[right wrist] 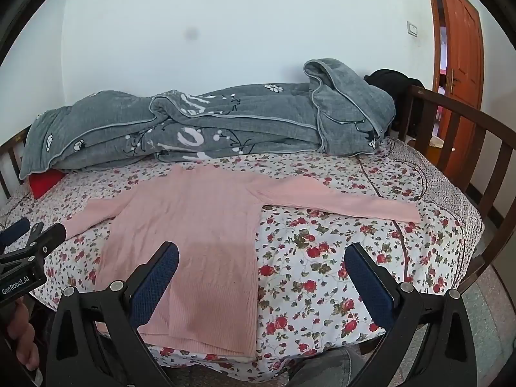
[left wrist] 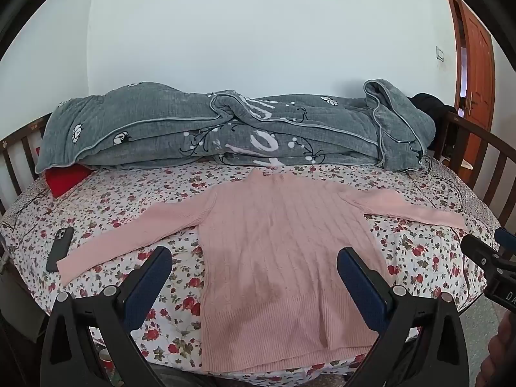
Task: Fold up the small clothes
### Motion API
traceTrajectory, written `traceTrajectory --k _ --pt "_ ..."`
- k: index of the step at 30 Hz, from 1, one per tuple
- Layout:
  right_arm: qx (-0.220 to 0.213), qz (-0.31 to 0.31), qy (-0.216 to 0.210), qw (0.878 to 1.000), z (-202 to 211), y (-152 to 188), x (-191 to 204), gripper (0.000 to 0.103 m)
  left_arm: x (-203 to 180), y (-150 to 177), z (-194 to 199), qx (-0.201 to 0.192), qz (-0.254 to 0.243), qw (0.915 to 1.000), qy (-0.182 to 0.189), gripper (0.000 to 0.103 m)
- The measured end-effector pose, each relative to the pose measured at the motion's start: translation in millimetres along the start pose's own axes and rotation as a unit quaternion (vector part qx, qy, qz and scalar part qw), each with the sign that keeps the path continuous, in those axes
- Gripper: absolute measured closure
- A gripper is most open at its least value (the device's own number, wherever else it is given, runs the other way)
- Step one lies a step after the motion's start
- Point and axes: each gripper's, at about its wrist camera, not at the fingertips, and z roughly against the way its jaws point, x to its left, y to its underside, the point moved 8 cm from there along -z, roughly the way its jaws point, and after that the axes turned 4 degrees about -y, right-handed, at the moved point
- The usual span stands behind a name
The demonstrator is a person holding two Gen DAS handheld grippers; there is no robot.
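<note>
We see a pink ribbed sweater laid flat on the bed, face up against the floral sheet. Its long axis, hem to collar, runs away from us: the hem lies at the near edge of the mattress and the collar points toward the grey quilt heaped along the far side by the wall. Both sleeves are spread outward, so the sleeve line runs crosswise. The left sleeve slants down toward the near left, its cuff just beside a dark phone; the right sleeve reaches out nearly straight to the right.

Our left gripper hovers above the lower body of the sweater, its blue-padded fingers wide apart and holding nothing; whether they touch the knit we cannot tell. In the right wrist view the sweater sits left of centre, and our right gripper hangs over the sweater's right edge and the bare sheet beside it, jaws likewise spread and empty. The left gripper shows at the left margin of that view.

A red cushion peeks from under the quilt's left end. A wooden rail bounds the bed on the right, with an orange-brown door beyond.
</note>
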Motion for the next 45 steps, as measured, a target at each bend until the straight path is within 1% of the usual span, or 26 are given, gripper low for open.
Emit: traceTrajectory --k 10,18,29,37,45 --pt "-0.002 0.000 -0.001 1.000 1 -2 -1 0.002 7 1 2 0.001 0.003 1.0000 0.001 0.000" --pt "-0.005 0.002 -0.003 1.000 2 -3 1 0.002 5 -3 1 -0.005 0.007 1.0000 0.001 0.000" --pt "-0.012 0.006 -0.007 1.000 6 -3 5 0.002 2 -7 3 -0.004 -0.001 1.0000 0.000 0.000" --pt "-0.015 0.008 -0.009 1.000 7 -4 7 0.002 2 -7 4 0.001 0.004 1.0000 0.004 0.000" --pt "-0.016 0.012 -0.008 1.000 7 -4 10 0.002 4 -10 4 -0.012 0.006 0.9999 0.005 0.000"
